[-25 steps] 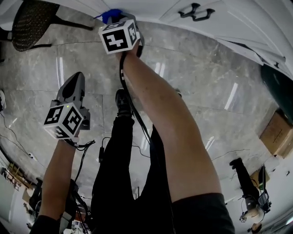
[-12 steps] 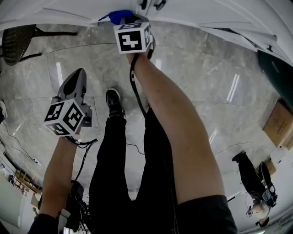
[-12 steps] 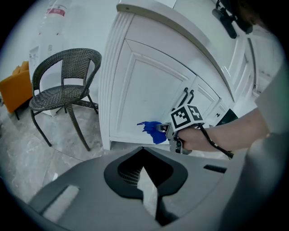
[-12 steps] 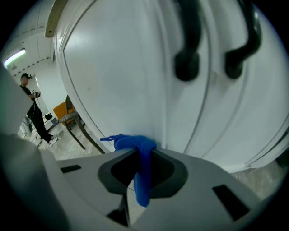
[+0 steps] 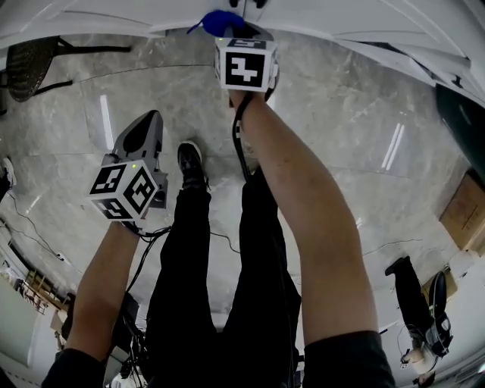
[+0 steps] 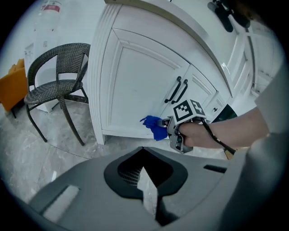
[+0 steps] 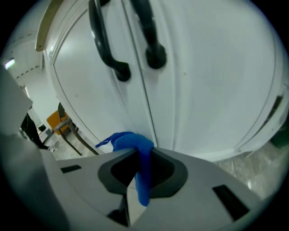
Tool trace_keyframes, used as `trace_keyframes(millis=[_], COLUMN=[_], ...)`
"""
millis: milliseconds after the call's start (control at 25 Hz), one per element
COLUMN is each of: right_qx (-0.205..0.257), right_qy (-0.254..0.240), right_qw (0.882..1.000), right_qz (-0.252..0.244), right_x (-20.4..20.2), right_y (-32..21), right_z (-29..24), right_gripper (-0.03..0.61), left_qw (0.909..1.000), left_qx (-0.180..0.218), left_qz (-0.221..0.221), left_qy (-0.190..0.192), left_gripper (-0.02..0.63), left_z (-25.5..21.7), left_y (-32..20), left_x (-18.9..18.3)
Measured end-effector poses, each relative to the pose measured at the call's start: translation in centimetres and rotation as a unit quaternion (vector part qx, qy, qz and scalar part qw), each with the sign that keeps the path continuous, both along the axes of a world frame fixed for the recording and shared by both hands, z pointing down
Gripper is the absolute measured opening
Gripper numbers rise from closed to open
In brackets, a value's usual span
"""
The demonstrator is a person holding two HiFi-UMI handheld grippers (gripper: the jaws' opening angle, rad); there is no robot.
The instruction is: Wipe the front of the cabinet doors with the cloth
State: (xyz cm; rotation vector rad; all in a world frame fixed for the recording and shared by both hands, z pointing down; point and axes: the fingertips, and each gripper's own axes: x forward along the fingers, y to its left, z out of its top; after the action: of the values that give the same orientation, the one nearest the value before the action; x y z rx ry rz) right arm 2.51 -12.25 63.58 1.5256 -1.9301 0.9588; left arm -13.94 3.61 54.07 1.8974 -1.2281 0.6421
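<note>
The blue cloth (image 5: 218, 20) is pinched in my right gripper (image 5: 236, 29), which is shut on it and holds it against the low part of the white cabinet doors (image 5: 356, 19). In the right gripper view the cloth (image 7: 135, 145) hangs between the jaws of the gripper (image 7: 138, 157), just below the seam of the two doors (image 7: 212, 76) and their black handles (image 7: 108, 49). My left gripper (image 5: 147, 125) hangs lower left over the floor, shut and holding nothing. From the left gripper (image 6: 144, 151) I see the cloth (image 6: 154, 127) near the left door's bottom edge.
A dark wicker chair (image 6: 58, 85) stands left of the cabinet, also at the head view's upper left. The person's legs and a shoe (image 5: 192, 162) are over the marble floor, with cables below. A cardboard box (image 5: 464, 214) and a dark green object (image 5: 464, 125) sit at right.
The right gripper has slid the cloth to the right along the bottom of the doors. The left gripper has drifted slightly right with it.
</note>
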Motion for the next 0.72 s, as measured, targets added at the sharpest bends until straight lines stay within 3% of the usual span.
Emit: trace_keyframes(millis=[80, 200, 440, 720], right_qx=[-0.026, -0.038, -0.02, 0.003], right_qy=[-0.009, -0.01, -0.02, -0.009], right_qw=[0.999, 0.999, 0.998, 0.994], right_qz=[0.022, 0.006, -0.048, -0.106], right_x=[0.1, -2.0, -10.3, -21.6], right_y=[1.4, 2.6, 1.6, -1.6], right_z=[1.2, 2.1, 1.8, 0.5], right_gripper=[0.057, 0.057, 0.057, 0.057], left_qw=[1.0, 0.9999, 0.9994, 0.9979], left_qx=[0.001, 0.009, 0.018, 0.054], left_qz=[-0.004, -0.008, 0.013, 0.004], left_qy=[0.003, 0.004, -0.025, -0.035], left_gripper=[-0.002, -0.002, -0.002, -0.002], left_z=[-0.1, 0.0, 1.0, -1.1], left_y=[-0.1, -0.7, -1.8, -2.3], left_x=[-0.4, -1.5, -5.6, -13.5])
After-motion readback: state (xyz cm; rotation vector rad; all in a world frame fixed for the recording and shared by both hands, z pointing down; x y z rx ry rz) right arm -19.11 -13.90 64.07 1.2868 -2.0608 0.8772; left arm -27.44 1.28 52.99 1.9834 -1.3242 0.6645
